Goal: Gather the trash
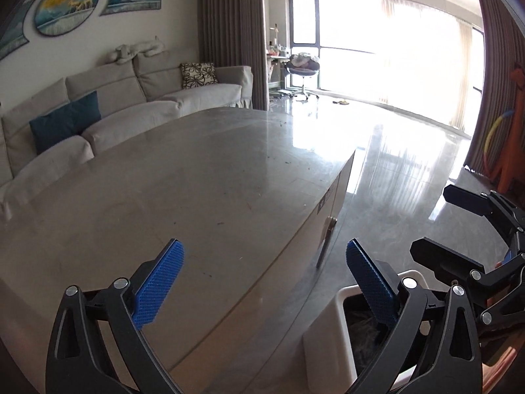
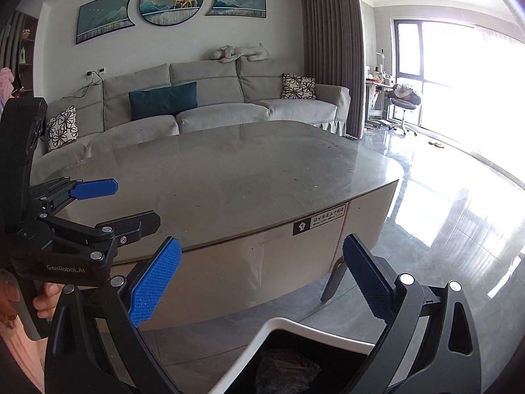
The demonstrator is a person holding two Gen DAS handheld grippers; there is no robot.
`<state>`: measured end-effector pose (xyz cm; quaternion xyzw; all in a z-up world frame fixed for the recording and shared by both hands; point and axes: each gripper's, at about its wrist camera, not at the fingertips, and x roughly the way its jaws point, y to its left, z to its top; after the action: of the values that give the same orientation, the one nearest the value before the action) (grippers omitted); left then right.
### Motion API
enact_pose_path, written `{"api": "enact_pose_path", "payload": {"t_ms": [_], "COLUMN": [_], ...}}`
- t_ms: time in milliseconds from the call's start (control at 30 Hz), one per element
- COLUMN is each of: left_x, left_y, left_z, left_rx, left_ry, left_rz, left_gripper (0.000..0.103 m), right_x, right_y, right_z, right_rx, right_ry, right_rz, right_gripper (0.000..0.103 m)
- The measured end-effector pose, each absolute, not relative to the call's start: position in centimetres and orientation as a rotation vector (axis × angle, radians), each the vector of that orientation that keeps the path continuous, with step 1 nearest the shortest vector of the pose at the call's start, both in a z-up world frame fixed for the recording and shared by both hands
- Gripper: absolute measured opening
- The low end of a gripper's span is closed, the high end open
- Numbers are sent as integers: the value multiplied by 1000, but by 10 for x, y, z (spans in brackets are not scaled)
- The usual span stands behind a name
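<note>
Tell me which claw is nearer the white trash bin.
Right. The right claw hangs open directly above the white trash bin; the left claw sits open beside it, mostly over the table.

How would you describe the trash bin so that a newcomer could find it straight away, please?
Start at the large oval coffee table in front of the grey sofa. On the floor by the table's near edge, below the open right gripper, stands the trash bin. Its white rim and dark inside set it apart.

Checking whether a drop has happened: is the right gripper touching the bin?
Apart. In the right wrist view the right gripper is open, its fingers above the bin rim, with floor and table showing between them.
</note>
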<state>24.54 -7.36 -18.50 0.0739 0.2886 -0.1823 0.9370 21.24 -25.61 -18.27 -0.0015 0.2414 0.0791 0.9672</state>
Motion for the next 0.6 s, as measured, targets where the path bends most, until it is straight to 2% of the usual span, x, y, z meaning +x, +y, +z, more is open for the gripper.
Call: {"api": "enact_pose_path", "payload": {"t_ms": [367, 600], "left_x": [248, 247], "left_y": [-5, 39], "left_z": [-164, -155], "left_rx": [125, 85], "left_ry": [516, 531], "left_rz": [-188, -97], "left_gripper": [99, 99], "right_x": [237, 253], "right_y": [-187, -150], "right_z": [-162, -152], "right_rx": [-25, -24], "right_ry": [419, 387], "right_rz": [267, 312], "right_gripper": [98, 98]}}
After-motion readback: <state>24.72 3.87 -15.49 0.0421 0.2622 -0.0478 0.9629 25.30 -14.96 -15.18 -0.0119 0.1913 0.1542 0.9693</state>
